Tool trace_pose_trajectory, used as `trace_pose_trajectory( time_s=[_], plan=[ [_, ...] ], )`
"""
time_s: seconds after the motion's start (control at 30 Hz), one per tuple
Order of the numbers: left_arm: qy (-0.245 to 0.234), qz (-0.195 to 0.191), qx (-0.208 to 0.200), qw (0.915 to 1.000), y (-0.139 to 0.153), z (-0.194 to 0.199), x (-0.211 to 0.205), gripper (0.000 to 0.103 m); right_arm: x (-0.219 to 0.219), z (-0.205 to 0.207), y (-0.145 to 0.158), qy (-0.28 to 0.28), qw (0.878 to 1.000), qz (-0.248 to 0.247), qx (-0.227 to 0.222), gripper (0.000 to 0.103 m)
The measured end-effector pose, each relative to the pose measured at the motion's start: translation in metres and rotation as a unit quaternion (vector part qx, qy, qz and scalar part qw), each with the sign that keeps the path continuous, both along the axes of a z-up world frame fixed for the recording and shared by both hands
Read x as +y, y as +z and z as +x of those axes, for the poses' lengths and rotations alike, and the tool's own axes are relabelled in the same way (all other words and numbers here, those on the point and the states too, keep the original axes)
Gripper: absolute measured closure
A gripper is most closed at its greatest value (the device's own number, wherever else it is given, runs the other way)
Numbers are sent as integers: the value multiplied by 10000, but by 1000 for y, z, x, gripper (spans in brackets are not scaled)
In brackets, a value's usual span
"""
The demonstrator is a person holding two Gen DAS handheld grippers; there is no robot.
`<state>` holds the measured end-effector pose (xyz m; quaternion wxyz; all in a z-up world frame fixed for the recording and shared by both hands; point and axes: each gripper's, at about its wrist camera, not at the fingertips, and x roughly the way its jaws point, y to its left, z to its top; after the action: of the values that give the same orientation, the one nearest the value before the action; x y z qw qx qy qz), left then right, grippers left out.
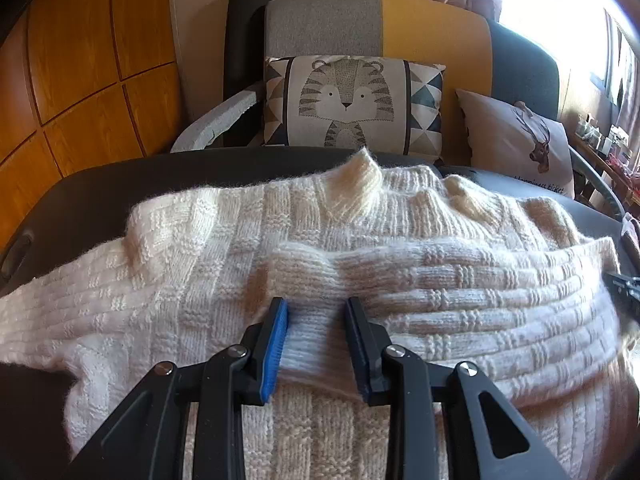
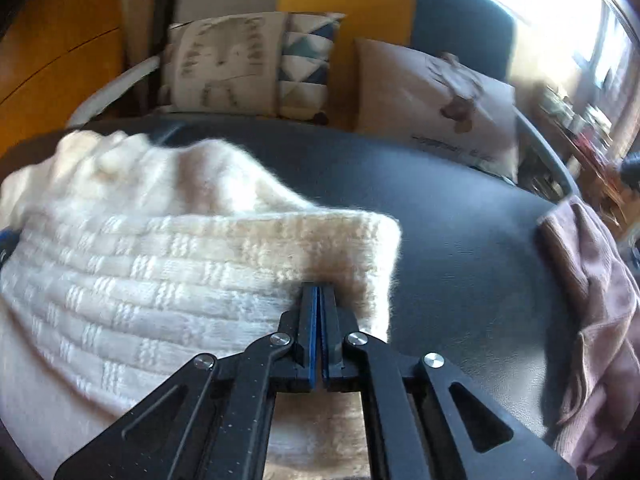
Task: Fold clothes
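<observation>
- Nearest, the left gripper [image 1: 318, 344], black with blue pads, pinches the ribbed cuff of a sleeve folded across a cream cable-knit sweater [image 1: 224, 248]; its jaws stand narrow with the knit pressed between them.
- The right gripper [image 2: 319, 320] has its jaws fully closed together at the sweater's folded right edge; whether any knit is caught between the pads cannot be told.
- The sweater lies spread on a dark grey leather-look tabletop [image 2: 460, 216], collar pointing away.
- A dusty pink cloth [image 2: 592, 300] lies at the table's right edge.
- Beyond, a tiger-print cushion [image 1: 352, 104] and a beige deer-print cushion [image 1: 520, 140] lean on a grey, yellow and dark blue sofa [image 1: 432, 36].
</observation>
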<state>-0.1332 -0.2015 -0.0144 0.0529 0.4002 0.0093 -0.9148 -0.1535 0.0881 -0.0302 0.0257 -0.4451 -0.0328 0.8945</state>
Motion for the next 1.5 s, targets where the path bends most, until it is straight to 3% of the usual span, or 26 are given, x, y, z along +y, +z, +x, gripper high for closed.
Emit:
trace_pose_trajectory(
  time_s=[0.07,0.23,0.33,0.4,0.53,0.63,0.77,0.93,1.2,1.33,1.43,1.5],
  plan=[
    [-2,3,2,10000,0,0,0,73,9,-2,2,-365,9992,-141,2,103],
    [-6,37,7,10000,-1,1,0,73,-15,11,7,77,9963,858,67,102],
    [1,-26,6,10000,-1,1,1,73,-14,31,31,59,9981,291,541,100],
    [0,-58,5,10000,-1,0,2,73,-24,37,40,241,9971,171,695,100],
    [-6,1,10,10000,0,0,2,73,-39,26,28,478,9983,50,345,99],
    [-17,55,16,10000,0,0,0,73,-29,19,10,120,9996,236,120,100],
    [-28,48,18,10000,-1,0,-1,73,-15,19,7,6,9994,-20,353,100],
    [-39,47,20,10000,-1,1,-1,73,-20,17,8,19,9990,192,393,99],
    [-59,102,24,9999,-1,0,-1,73,-7,17,16,-93,9994,83,338,99],
    [-67,131,25,9999,-1,0,-2,73,18,22,27,-351,9948,-862,415,99],
    [-70,123,27,9999,-1,0,-2,73,21,39,48,-478,9938,-549,836,99],
    [-73,105,25,9999,-1,-1,-3,73,22,44,54,-473,9911,-826,934,99]
  ],
)
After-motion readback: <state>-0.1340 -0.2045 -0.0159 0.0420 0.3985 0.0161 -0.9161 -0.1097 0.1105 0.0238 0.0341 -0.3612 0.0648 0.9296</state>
